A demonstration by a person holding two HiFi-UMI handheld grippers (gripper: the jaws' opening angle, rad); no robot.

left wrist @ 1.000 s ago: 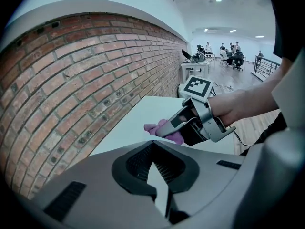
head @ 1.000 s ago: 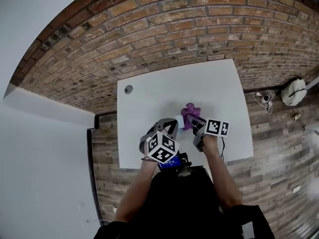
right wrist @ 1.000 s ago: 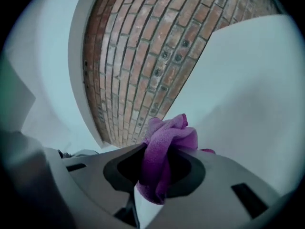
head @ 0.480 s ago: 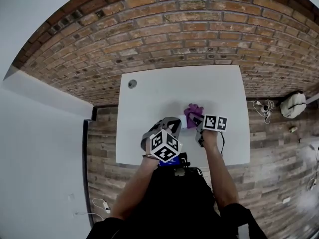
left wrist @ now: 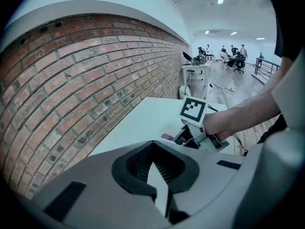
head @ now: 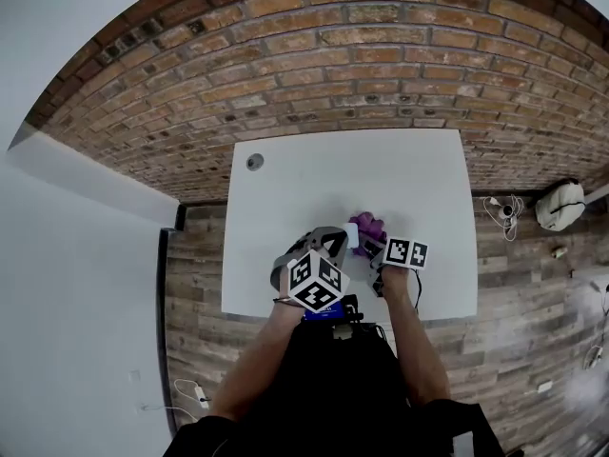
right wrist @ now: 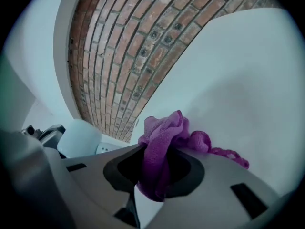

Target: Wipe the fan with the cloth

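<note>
Right gripper view: right gripper (right wrist: 153,175) pinching cloth (right wrist: 164,132), bunched past tips. Fan (right wrist: 78,137) left of tips, near left gripper (head: 328,246), pressed shut. Approach step, probably; next, carry cloth leftward onto fan.

Items counted: one white table (head: 400,169), one purple cloth (head: 367,225), one small white fan (head: 353,239), two grippers, namely the left gripper (head: 333,240) and right gripper (head: 374,247), one round grey plug (head: 254,161) near the table's far-left corner, and one white bag (head: 559,203) on the floor.
</note>
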